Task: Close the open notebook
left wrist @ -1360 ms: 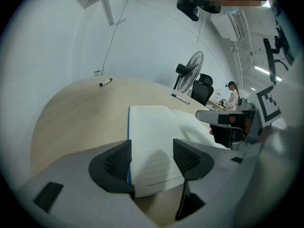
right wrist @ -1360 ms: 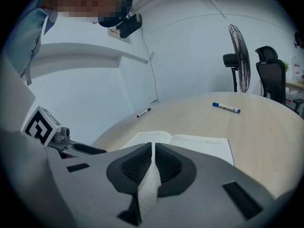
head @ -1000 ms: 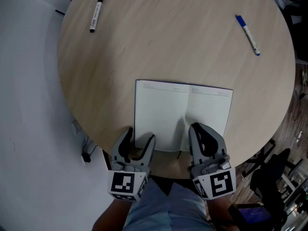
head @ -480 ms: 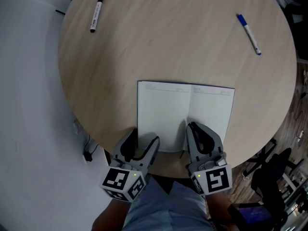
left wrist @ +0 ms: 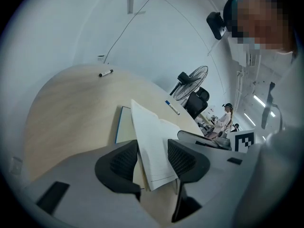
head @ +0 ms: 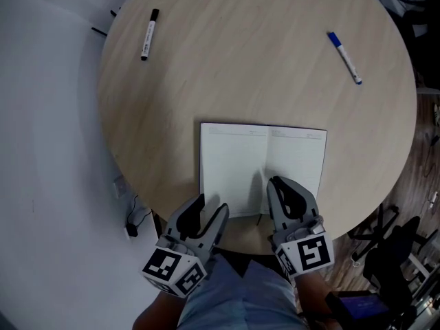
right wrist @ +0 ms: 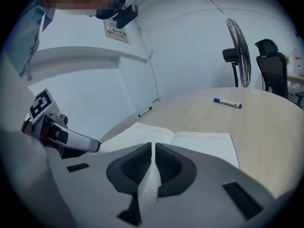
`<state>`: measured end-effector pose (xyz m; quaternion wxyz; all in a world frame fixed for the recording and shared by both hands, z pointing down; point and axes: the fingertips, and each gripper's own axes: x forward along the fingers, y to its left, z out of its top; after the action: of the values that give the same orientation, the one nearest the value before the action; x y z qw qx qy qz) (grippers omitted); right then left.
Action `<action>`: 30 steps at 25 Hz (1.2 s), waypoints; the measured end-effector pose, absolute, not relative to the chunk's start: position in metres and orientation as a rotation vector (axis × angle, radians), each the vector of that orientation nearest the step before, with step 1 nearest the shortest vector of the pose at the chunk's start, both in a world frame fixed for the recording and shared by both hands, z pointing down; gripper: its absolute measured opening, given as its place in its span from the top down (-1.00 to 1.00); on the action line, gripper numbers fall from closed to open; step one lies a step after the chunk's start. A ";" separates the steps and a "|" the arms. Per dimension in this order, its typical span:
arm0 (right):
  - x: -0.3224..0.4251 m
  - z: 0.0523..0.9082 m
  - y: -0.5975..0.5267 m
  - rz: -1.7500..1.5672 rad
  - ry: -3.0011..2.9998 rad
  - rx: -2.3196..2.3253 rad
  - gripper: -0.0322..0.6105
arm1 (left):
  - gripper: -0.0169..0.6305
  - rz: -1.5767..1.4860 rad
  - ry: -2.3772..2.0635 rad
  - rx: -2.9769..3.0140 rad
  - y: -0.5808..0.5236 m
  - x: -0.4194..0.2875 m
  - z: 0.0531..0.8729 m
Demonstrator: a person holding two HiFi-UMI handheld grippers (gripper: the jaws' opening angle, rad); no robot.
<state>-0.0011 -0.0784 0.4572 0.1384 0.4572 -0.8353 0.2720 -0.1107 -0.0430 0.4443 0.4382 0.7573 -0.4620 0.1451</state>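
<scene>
The open notebook (head: 237, 160) lies on the round wooden table (head: 240, 67), close to its near edge. My left gripper (head: 211, 208) is at the notebook's near left corner. Its jaws have just been closing, and a thick sheaf of the left pages (left wrist: 151, 132) stands lifted between the pads, above the blue cover (left wrist: 122, 127) that stays flat. My right gripper (head: 280, 184) is at the near edge of the right page, shut on a single sheet (right wrist: 149, 186). The rest of the right page (right wrist: 204, 139) lies flat.
A black marker (head: 148, 34) lies at the table's far left and a blue pen (head: 344, 57) at its far right. The table's rim runs just under both grippers. A standing fan (right wrist: 237, 56) and an office chair (right wrist: 270, 65) are beyond the table.
My left gripper has risen and rolled a little, its jaws have narrowed, and the left pages have come up with it. The right gripper has stayed where it was.
</scene>
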 end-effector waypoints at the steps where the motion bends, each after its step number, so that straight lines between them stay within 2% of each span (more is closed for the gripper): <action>1: 0.001 0.451 -0.079 0.776 -2.423 1.332 0.74 | 0.26 0.354 -1.146 1.894 -0.043 -0.108 0.438; 17: 0.062 0.356 -0.070 0.609 -2.462 1.527 0.74 | 0.26 0.306 -0.989 2.085 -0.028 -0.037 0.366; 30: 0.101 0.329 -0.048 0.559 -2.415 1.671 0.74 | 0.26 0.308 -0.815 2.214 -0.017 0.022 0.345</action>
<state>0.1014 -0.0478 0.3287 0.0761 0.5574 -0.8055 0.1863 0.0221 -0.0172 0.3454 0.3723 0.8637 -0.3178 0.1201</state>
